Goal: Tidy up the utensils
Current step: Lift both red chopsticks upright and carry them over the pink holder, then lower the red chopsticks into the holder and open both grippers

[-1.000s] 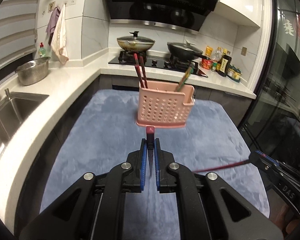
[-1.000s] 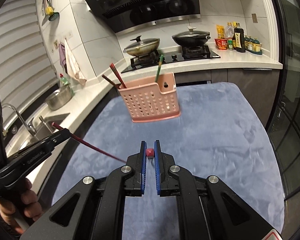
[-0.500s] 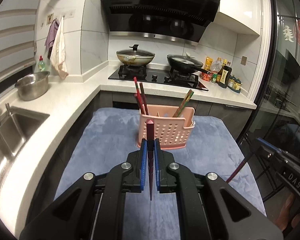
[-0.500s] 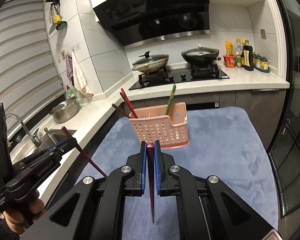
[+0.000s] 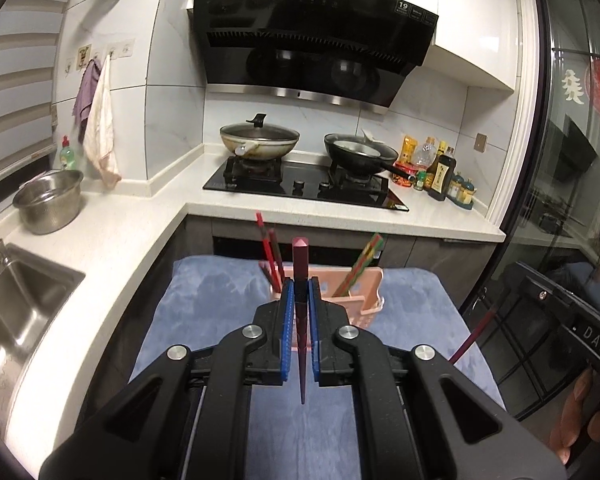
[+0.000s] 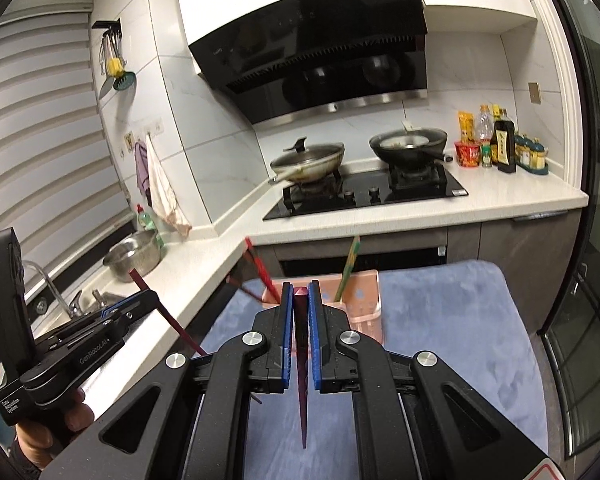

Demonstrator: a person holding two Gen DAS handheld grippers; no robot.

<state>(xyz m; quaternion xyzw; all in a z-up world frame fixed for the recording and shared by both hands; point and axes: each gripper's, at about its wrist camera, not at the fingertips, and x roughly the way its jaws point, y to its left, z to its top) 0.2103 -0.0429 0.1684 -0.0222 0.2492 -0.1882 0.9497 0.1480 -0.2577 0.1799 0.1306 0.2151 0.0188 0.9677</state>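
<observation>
Each gripper holds one dark red chopstick upright, thick end up. My left gripper (image 5: 299,286) is shut on a chopstick (image 5: 300,264) whose thin tip hangs below the jaws. My right gripper (image 6: 300,290) is shut on another chopstick (image 6: 301,380). Just beyond both grippers, on the blue mat (image 5: 220,296), stands a pink perforated utensil basket (image 5: 364,288) (image 6: 364,300), partly hidden by them. It holds red chopsticks (image 5: 266,248) at its left and a green-and-red pair (image 5: 362,262) at its right. The left gripper with its chopstick (image 6: 164,312) shows at the left of the right wrist view.
A white L-shaped counter (image 5: 112,240) runs left and behind, with a sink (image 5: 16,300) and a steel bowl (image 5: 48,202). The stove (image 5: 304,182) carries two pans. Sauce bottles (image 5: 440,172) stand at the back right. A glass door (image 5: 572,200) closes off the right side.
Both grippers have risen well above the mat. Each chopstick has swung from lying nearly level to standing upright in the jaws. The basket now sits lower in both views.
</observation>
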